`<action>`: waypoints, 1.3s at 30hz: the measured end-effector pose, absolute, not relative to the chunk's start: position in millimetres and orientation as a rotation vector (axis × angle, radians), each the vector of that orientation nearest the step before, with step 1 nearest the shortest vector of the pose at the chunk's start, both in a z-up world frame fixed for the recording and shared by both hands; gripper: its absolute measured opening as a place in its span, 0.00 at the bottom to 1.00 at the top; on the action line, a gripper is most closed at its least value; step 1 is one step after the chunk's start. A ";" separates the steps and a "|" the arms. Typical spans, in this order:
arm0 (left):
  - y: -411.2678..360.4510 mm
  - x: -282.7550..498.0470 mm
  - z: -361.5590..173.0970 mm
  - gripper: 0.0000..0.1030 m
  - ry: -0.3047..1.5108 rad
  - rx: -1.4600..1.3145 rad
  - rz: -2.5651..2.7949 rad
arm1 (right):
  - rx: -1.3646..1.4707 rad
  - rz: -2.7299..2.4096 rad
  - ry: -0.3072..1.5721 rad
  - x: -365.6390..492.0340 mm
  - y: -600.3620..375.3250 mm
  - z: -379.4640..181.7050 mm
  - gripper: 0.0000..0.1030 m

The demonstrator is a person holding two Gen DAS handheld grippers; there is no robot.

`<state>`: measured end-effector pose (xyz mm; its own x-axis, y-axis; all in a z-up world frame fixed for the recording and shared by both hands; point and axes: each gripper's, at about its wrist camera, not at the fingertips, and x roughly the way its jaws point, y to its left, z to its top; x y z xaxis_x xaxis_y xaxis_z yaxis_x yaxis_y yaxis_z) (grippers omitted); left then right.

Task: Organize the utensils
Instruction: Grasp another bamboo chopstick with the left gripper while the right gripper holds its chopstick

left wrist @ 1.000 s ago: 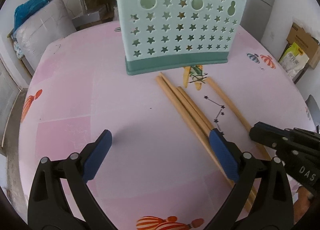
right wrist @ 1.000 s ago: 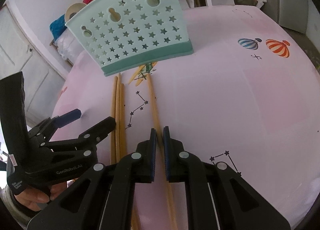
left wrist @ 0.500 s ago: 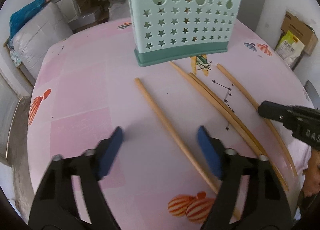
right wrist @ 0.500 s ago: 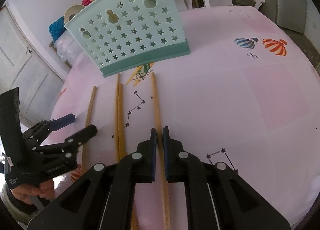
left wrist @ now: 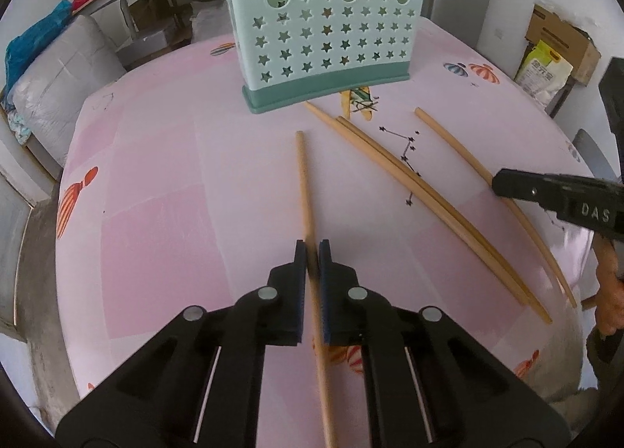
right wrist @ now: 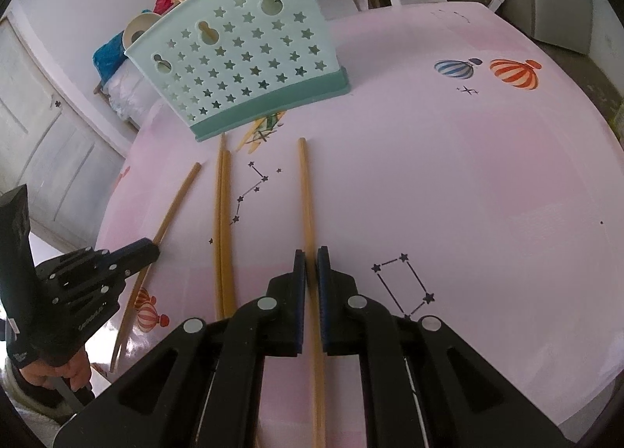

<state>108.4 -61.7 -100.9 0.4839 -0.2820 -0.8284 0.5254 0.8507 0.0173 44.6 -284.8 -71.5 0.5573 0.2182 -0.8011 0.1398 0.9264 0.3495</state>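
A mint-green utensil holder (left wrist: 323, 38) with star cut-outs stands upright on the pink table (left wrist: 175, 175). My left gripper (left wrist: 311, 253) is shut on a wooden chopstick (left wrist: 303, 182) that points toward the holder. My right gripper (right wrist: 311, 264) is shut on another chopstick (right wrist: 304, 190). Two more chopsticks (left wrist: 405, 178) lie side by side between the held ones, also seen as a pair (right wrist: 223, 221) in the right wrist view. That view also shows the left gripper (right wrist: 142, 249) low on the left, clamped on its chopstick (right wrist: 177, 202). The holder (right wrist: 241, 65) stands beyond the sticks' far tips.
The tablecloth carries printed balloons (right wrist: 511, 73) and star patterns (right wrist: 401, 288). Behind the table are grey bundles (left wrist: 58, 89), a cardboard box (left wrist: 561, 42) and a white door (right wrist: 43, 143). A person's hand (right wrist: 54, 370) grips the left tool's handle.
My left gripper has moved left away from the pair, and one chopstick now lies apart from it. The wide-open jaws have closed on that chopstick. The right gripper has stayed shut on its stick.
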 end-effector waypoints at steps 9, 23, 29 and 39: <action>-57.3 101.4 -100.4 0.14 0.973 0.274 -0.535 | 0.414 0.043 0.987 43.7 -285.8 -71.5 0.06; -66.9 132.7 -99.6 0.21 1.019 0.205 -0.530 | 0.403 0.042 0.988 43.1 -285.3 -71.3 0.06; -70.7 143.6 -100.0 0.21 1.012 0.198 -0.516 | 0.405 0.042 0.986 43.0 -285.5 -71.5 0.06; -73.1 154.2 -100.0 0.13 0.996 0.188 -0.486 | 0.399 0.046 0.990 44.1 -284.4 -72.6 0.06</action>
